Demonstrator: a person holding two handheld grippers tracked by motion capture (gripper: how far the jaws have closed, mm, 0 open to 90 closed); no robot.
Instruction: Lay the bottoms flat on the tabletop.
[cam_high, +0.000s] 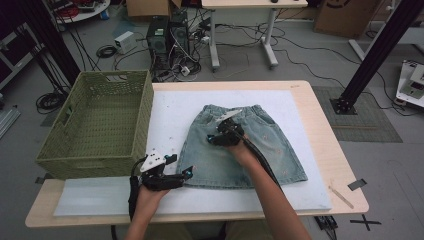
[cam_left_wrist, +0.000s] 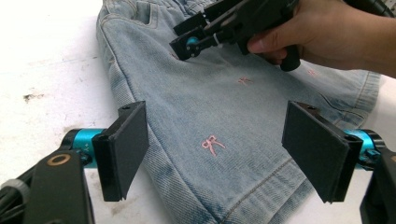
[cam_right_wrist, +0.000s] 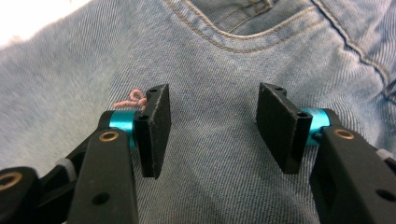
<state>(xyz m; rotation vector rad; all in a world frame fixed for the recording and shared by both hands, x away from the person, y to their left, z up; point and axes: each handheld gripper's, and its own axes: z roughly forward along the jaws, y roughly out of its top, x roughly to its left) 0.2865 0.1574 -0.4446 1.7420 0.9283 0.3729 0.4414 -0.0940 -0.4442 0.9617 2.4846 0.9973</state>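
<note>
Here the pale blue denim skirt with pink embroidered bows (cam_high: 242, 145) lies flat beneath both hand-held grippers. The right hand-held gripper (cam_right_wrist: 212, 119) hovers part-open below its waistband; the left hand-held gripper (cam_left_wrist: 215, 151) gapes wide at the hem corner. Pinching one layer risks bunching.

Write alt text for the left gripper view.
A denim skirt with small pink bows lies flat on a white mat, its hem corner between the left gripper's open black jaws. Farther off, a hand holds the right gripper over the skirt.
</note>
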